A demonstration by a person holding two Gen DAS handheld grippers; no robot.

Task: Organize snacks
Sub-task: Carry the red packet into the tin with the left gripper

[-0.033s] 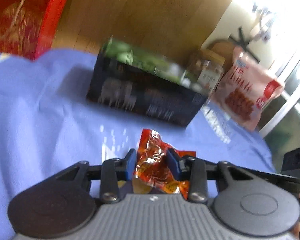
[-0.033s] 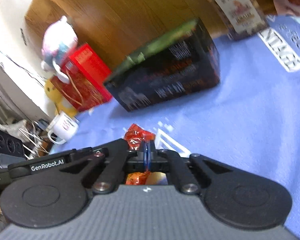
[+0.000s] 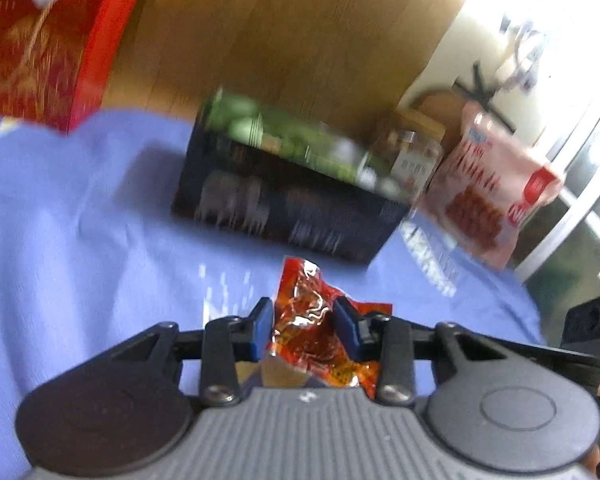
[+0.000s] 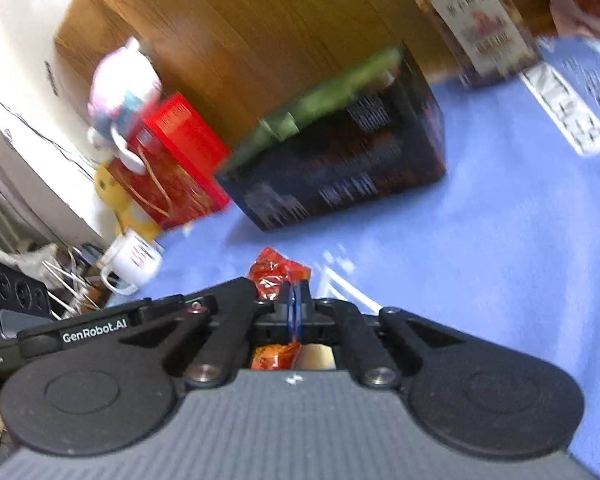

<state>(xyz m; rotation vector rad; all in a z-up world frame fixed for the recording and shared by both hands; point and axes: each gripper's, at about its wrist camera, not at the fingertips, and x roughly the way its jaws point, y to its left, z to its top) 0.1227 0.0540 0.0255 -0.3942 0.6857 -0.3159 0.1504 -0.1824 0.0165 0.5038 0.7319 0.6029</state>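
Observation:
My left gripper (image 3: 302, 326) is shut on a crinkled red-orange snack packet (image 3: 312, 328), its blue pads pressing both sides, above the blue cloth (image 3: 80, 240). My right gripper (image 4: 294, 312) is shut with its blue pads together and nothing visibly between them; the same packet (image 4: 276, 270) shows just beyond its tips, next to the left gripper's black arm (image 4: 140, 320). An open black box (image 3: 284, 196) with green snack packs inside lies ahead; it also shows in the right wrist view (image 4: 340, 168).
A red gift box (image 3: 48, 40) stands at the back left, with a plush toy (image 4: 120, 92) on it. A snack jar (image 4: 480, 20) and a pink-white snack bag (image 3: 488, 192) stand at the back right. A white mug (image 4: 134, 260) sits by the cloth's left edge.

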